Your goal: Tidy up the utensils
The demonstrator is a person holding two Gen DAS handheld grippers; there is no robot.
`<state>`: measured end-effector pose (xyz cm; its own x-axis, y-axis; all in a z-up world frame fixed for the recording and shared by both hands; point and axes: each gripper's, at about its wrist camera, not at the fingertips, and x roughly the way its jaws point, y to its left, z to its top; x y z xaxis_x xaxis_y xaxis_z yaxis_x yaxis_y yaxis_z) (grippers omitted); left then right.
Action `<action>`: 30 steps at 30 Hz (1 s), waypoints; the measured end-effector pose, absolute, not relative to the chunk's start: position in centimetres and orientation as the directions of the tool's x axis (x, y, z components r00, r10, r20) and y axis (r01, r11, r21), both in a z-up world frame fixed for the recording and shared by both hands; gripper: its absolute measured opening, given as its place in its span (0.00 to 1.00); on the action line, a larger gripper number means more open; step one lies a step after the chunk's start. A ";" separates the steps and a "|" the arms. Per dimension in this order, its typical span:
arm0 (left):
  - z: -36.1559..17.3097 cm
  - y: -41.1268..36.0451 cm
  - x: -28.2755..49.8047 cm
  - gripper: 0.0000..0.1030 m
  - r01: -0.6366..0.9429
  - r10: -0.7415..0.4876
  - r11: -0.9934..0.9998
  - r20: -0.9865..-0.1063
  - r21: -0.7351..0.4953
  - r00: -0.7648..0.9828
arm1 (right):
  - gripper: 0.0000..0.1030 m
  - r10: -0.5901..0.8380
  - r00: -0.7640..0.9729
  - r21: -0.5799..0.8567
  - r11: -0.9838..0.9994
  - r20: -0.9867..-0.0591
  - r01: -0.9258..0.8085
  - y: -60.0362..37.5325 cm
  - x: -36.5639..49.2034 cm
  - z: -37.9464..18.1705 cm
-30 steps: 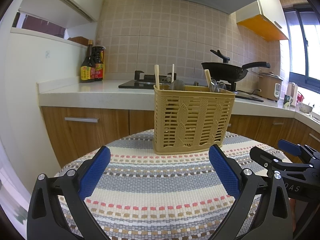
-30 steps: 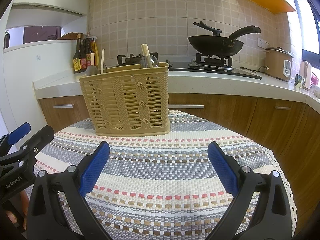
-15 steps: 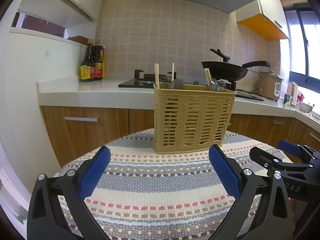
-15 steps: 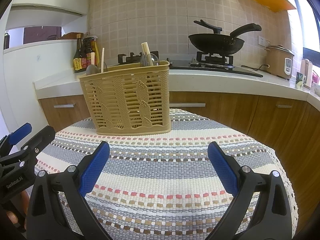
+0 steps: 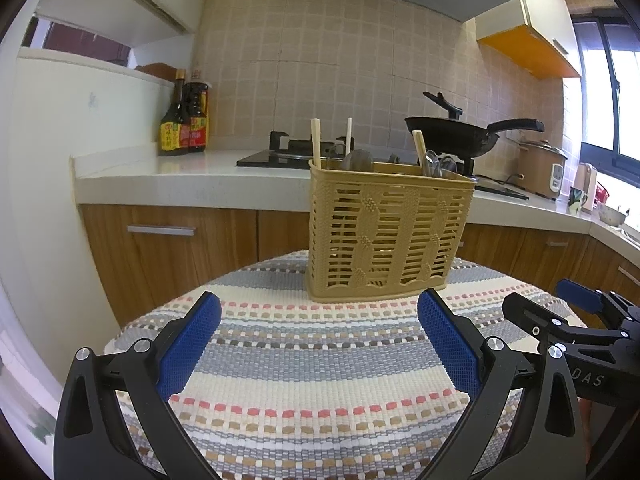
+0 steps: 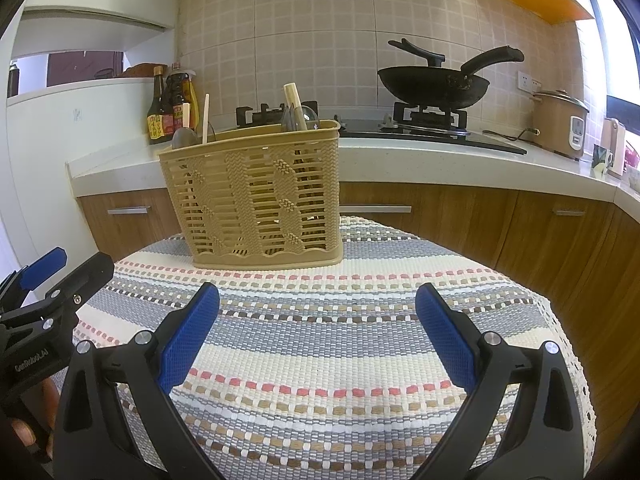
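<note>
Both your left tongs (image 5: 318, 332) and right tongs (image 6: 316, 328) hang spread and empty above the striped surface (image 6: 340, 344); the utensil basket (image 6: 256, 196) stands ahead, chopsticks (image 6: 295, 106) upright inside, likely for reach.

The utensils (image 5: 362, 159) stand mostly hidden inside the slatted basket (image 5: 384, 236).

Round bench (image 5: 320, 380) covered edge to edge by striped woven cloth (image 6: 340, 344). Only thing standing on it: tan slatted utensil basket (image 5: 384, 236), upright at the far side, beyond left tongs (image 5: 320, 344), ahead-left of right tongs (image 6: 318, 332). Cloth between tongs bare.
</note>
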<state>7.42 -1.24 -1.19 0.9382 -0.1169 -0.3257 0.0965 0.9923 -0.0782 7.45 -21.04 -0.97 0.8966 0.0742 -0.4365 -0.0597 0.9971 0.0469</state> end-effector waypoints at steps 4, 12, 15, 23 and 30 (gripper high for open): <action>-1.2 -1.3 7.5 0.93 0.096 -0.116 0.992 -0.328 -0.077 0.938 | 0.91 0.074 0.897 0.045 0.997 -0.436 -0.060 -21.0 7.4 -1.0; -1.0 -1.5 7.3 0.93 0.094 -0.111 0.993 -0.322 -0.067 0.940 | 0.91 0.074 0.896 0.047 0.997 -0.438 -0.059 -21.0 7.5 -1.0; -1.0 -1.5 7.3 0.93 0.093 -0.110 0.993 -0.322 -0.067 0.940 | 0.91 0.073 0.896 0.046 0.997 -0.438 -0.058 -21.0 7.5 -1.0; -0.8 -1.7 7.1 0.93 0.094 -0.108 0.994 -0.312 -0.060 0.944 | 0.91 0.053 0.895 0.034 0.999 -0.443 -0.042 -20.9 7.6 -1.1; -0.6 -1.6 6.5 0.93 0.103 -0.115 0.993 -0.281 -0.059 0.953 | 0.91 0.038 0.894 0.029 0.999 -0.446 -0.027 -20.8 7.6 -1.2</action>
<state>6.52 -1.59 -0.58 0.9529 -0.1151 -0.2805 0.1026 0.9930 -0.0586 7.57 -20.85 -1.20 0.8943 0.0376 -0.4459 -0.0275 0.9992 0.0292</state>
